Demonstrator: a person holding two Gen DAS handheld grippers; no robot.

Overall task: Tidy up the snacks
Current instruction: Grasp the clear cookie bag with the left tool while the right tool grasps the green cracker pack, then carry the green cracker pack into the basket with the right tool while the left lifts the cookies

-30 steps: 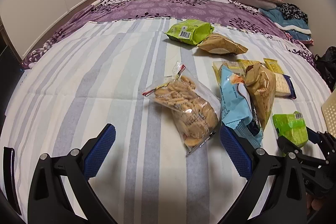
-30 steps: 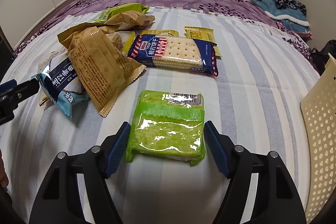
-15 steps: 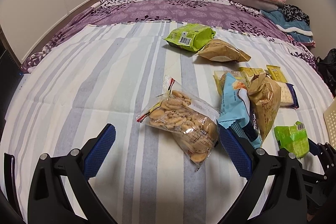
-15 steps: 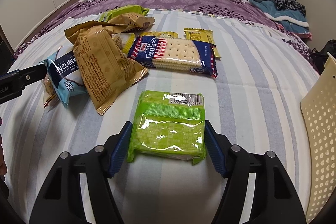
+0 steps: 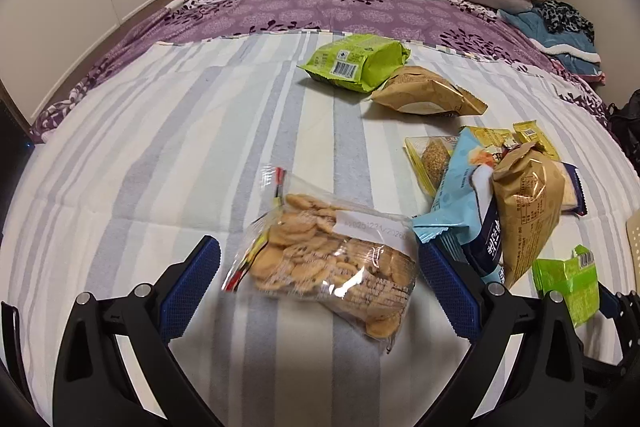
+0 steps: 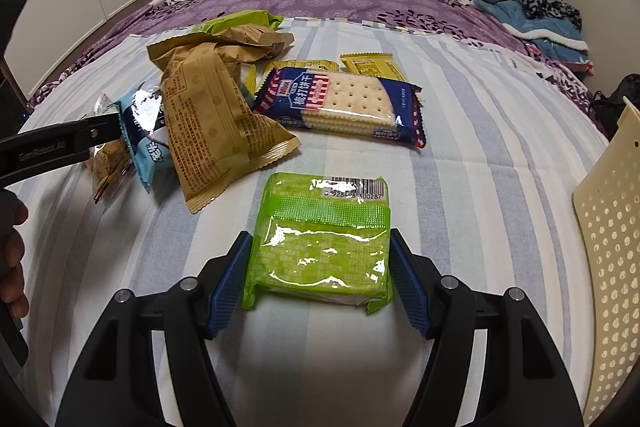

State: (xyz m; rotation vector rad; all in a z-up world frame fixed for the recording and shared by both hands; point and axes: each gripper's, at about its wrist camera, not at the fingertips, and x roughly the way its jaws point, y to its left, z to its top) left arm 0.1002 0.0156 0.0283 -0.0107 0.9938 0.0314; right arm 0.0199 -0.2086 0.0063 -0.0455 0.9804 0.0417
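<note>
A clear bag of round cookies (image 5: pixel 328 263) lies on the striped bedsheet (image 5: pixel 160 147). My left gripper (image 5: pixel 316 263) is open, its blue pads standing either side of the bag; the right pad is close to the bag's edge. A flat green packet (image 6: pixel 320 251) with a barcode lies on the sheet in the right wrist view. My right gripper (image 6: pixel 320 255) is shut on it, a pad against each side. In the left wrist view, that packet (image 5: pixel 568 279) shows at the far right.
Snacks are heaped together: a brown bag (image 6: pixel 212 123), a light blue pack (image 5: pixel 460 211), a blue cracker pack (image 6: pixel 344 103), yellow packets (image 6: pixel 372 65). Farther back lie a lime bag (image 5: pixel 356 61) and another brown bag (image 5: pixel 428 95). A cream perforated basket (image 6: pixel 612 259) stands right.
My left gripper has moved in over the cookie bag, which now lies between its fingers instead of ahead and to the right. The right gripper's pads closed slightly onto the green packet.
</note>
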